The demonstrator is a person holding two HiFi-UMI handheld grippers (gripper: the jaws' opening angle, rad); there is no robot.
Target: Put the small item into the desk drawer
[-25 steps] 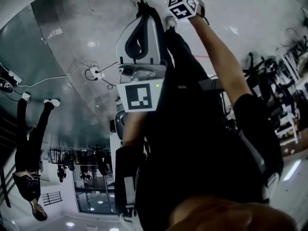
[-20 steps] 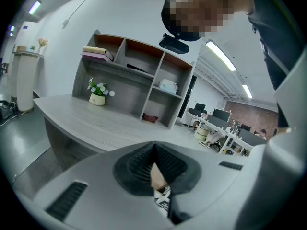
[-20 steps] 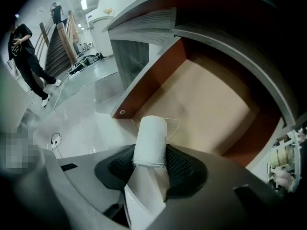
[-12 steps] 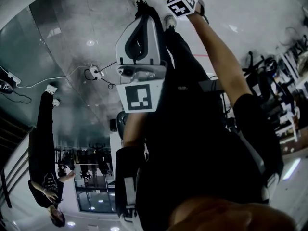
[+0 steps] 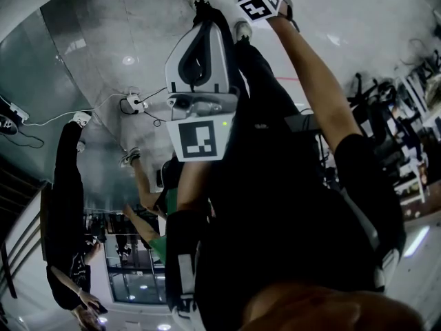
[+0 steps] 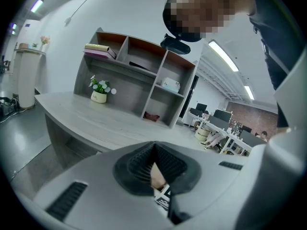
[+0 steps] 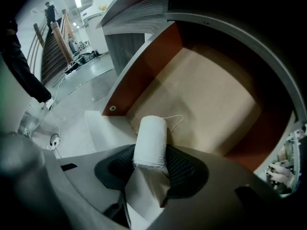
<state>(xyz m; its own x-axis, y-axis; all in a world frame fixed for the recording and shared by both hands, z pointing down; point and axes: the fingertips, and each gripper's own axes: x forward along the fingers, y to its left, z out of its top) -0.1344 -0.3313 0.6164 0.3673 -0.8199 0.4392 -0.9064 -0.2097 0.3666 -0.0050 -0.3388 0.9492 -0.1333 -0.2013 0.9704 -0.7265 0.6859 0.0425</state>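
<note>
My right gripper (image 7: 151, 163) is shut on a small white roll of cloth (image 7: 150, 140) with a loose thread. The roll hangs over the open desk drawer (image 7: 144, 71), which has red-brown walls and a bare tan bottom (image 7: 211, 104). In the head view only the right gripper's marker cube (image 5: 260, 0) shows, at the top edge; the drawer and roll are hidden there. My left gripper (image 5: 207, 21) is held in front of the body, its jaws shut with nothing between them (image 6: 154, 147). It points away from the drawer, toward the grey desk top (image 6: 86, 123).
A grey shelf unit (image 6: 139, 75) with books and a small potted plant (image 6: 99, 92) stands on the desk. On the floor lies a power strip with cables (image 5: 134, 103). Two people (image 5: 69, 205) move about at the left. A stair rail (image 7: 57, 37) runs behind the desk.
The person at the left of the head view has walked on, and a second person in green has come into view. Both grippers have hardly moved.
</note>
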